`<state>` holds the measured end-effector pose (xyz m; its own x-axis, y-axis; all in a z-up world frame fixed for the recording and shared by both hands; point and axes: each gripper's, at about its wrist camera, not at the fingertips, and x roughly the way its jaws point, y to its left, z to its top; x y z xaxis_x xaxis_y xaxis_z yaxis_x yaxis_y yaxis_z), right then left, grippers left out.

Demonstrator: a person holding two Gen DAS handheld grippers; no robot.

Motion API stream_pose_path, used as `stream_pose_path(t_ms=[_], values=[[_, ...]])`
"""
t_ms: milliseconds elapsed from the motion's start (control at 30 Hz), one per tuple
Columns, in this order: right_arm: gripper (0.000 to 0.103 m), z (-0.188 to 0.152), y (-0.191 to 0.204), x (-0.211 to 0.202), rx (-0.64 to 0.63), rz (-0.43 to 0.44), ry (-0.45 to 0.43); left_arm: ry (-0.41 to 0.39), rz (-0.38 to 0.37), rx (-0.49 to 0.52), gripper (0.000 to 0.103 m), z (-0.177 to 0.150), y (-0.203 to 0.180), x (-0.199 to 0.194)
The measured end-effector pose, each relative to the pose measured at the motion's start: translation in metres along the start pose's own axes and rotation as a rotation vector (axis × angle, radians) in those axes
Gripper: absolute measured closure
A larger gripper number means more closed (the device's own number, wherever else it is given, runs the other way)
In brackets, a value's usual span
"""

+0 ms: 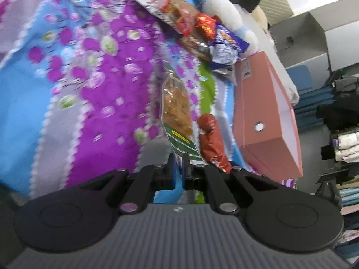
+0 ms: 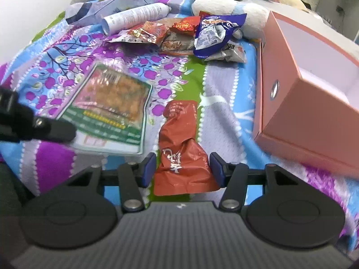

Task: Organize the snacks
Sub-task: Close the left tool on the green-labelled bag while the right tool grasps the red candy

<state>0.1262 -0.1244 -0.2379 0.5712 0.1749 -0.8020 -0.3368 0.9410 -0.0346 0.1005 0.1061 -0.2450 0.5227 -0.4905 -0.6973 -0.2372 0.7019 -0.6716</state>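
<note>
The red pouch (image 2: pixel 179 154) lies between the half-open pads of the right hand-held gripper (image 2: pixel 182 168), flat on the flowered bedspread (image 2: pixel 224 103), not yet pinched. The left hand-held gripper (image 1: pixel 178 170) is clamped on the corner of the green-bordered snack bag (image 1: pixel 177 116). The open pink box (image 2: pixel 298 103) sits just to the right. Held by one corner, the bag may slip or swing wide of the box.

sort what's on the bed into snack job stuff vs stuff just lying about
For the job:
- green-bordered snack bag, pinched by the left gripper
- red pouch
- blue wrapper
- heap of small red packets
- pink box

Lying about:
- white spray can
- plush toy
</note>
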Motion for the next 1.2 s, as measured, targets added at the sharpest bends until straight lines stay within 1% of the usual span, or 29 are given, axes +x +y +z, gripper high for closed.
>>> stream_pose_path(t_ms=[167, 233, 300, 400, 500, 533, 567, 600, 633, 667, 700, 733, 833, 967, 1033, 1100, 1133, 1167, 1200], values=[[0.047, -0.005, 0.002, -0.002, 0.018, 0.006, -0.005, 0.002, 0.047, 0.001, 0.097, -0.004, 0.009, -0.012], [0.047, -0.005, -0.001, -0.002, 0.039, 0.017, -0.006, 0.018, 0.091, 0.018, 0.097, -0.004, 0.009, -0.012], [0.047, -0.006, -0.004, -0.001, 0.070, 0.035, -0.003, 0.014, 0.128, 0.039, 0.097, -0.005, 0.006, -0.016], [0.046, -0.010, -0.007, -0.001, 0.121, 0.073, 0.004, 0.016, 0.149, 0.045, 0.097, -0.006, 0.003, -0.017], [0.046, -0.014, -0.005, 0.001, 0.128, 0.074, 0.009, 0.017, 0.179, 0.054, 0.096, -0.005, 0.002, -0.015], [0.045, -0.015, -0.005, 0.002, 0.131, 0.077, 0.013, 0.017, 0.193, 0.049, 0.090, -0.003, 0.002, -0.015], [0.045, -0.015, -0.006, 0.003, 0.135, 0.081, 0.017, 0.018, 0.207, 0.046, 0.075, -0.002, 0.002, -0.014], [0.046, -0.015, -0.006, 0.003, 0.140, 0.086, 0.017, 0.018, 0.219, 0.046, 0.064, -0.001, 0.002, -0.014], [0.039, -0.015, -0.007, 0.004, 0.146, 0.091, 0.016, 0.012, 0.238, 0.050, 0.041, 0.001, 0.001, -0.014], [0.023, -0.015, -0.008, 0.004, 0.154, 0.101, 0.015, 0.004, 0.252, 0.060, 0.025, 0.001, -0.001, -0.015], [0.016, -0.015, -0.009, 0.005, 0.160, 0.108, 0.014, 0.000, 0.263, 0.075, 0.021, 0.002, -0.004, -0.015], [0.013, -0.015, -0.010, 0.004, 0.167, 0.115, 0.011, -0.004, 0.272, 0.093, 0.017, 0.003, -0.007, -0.016], [0.013, -0.016, -0.009, 0.003, 0.169, 0.111, -0.001, -0.024, 0.308, 0.145, 0.012, 0.005, -0.016, -0.017], [0.013, -0.016, -0.008, 0.002, 0.142, 0.099, -0.018, -0.036, 0.314, 0.199, 0.010, 0.006, -0.028, -0.014], [0.014, -0.016, -0.008, 0.000, 0.137, 0.106, -0.036, -0.050, 0.340, 0.243, 0.009, 0.006, -0.037, -0.011], [0.014, -0.015, -0.008, -0.001, 0.130, 0.110, -0.048, -0.054, 0.351, 0.275, 0.008, 0.007, -0.042, -0.006], [0.016, -0.015, -0.007, -0.001, 0.124, 0.112, -0.052, -0.052, 0.347, 0.280, 0.007, 0.009, -0.043, -0.003], [0.022, -0.015, -0.007, -0.001, 0.118, 0.114, -0.055, -0.047, 0.339, 0.284, 0.006, 0.010, -0.044, 0.001], [0.024, -0.014, -0.006, -0.001, 0.110, 0.114, -0.056, -0.040, 0.334, 0.289, 0.006, 0.012, -0.044, 0.005]])
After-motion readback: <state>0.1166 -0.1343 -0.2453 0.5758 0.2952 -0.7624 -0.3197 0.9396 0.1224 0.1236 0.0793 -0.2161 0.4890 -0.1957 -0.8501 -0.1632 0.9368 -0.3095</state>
